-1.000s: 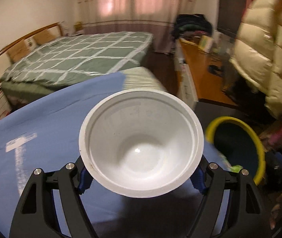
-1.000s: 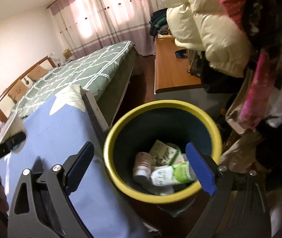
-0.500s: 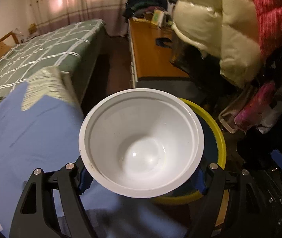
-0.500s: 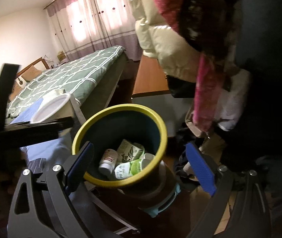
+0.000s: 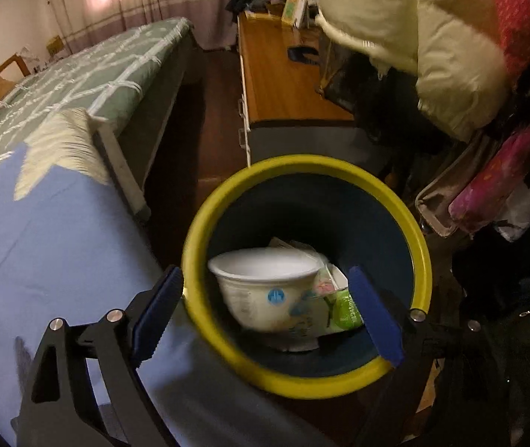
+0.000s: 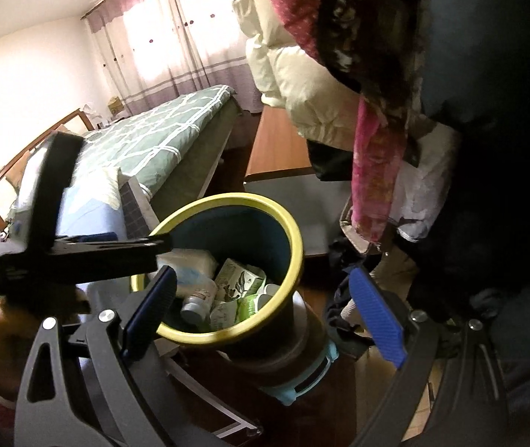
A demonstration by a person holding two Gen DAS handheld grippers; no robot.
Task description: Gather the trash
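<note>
Two views differ. Left wrist view: white bowl (image 5: 265, 290) lies blurred inside the yellow-rimmed bin (image 5: 419, 260), on a green packet (image 5: 343, 309); left tongs (image 5: 265, 316) point steeply down over the rim, jaws opening, nothing between the pads. Right wrist view alone shows a small bottle (image 6: 198, 303) in the bin and the left tongs side-on above it. Right tongs (image 6: 263, 314) angle downward, open and empty, beside the blue-covered bench (image 5: 60, 253).

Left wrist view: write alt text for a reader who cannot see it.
A white bowl sits inside a yellow-rimmed bin on packaging, below the left tongs, whose jaws are opening with nothing gripped. A blue cloth lies left, a green bed behind.
</note>
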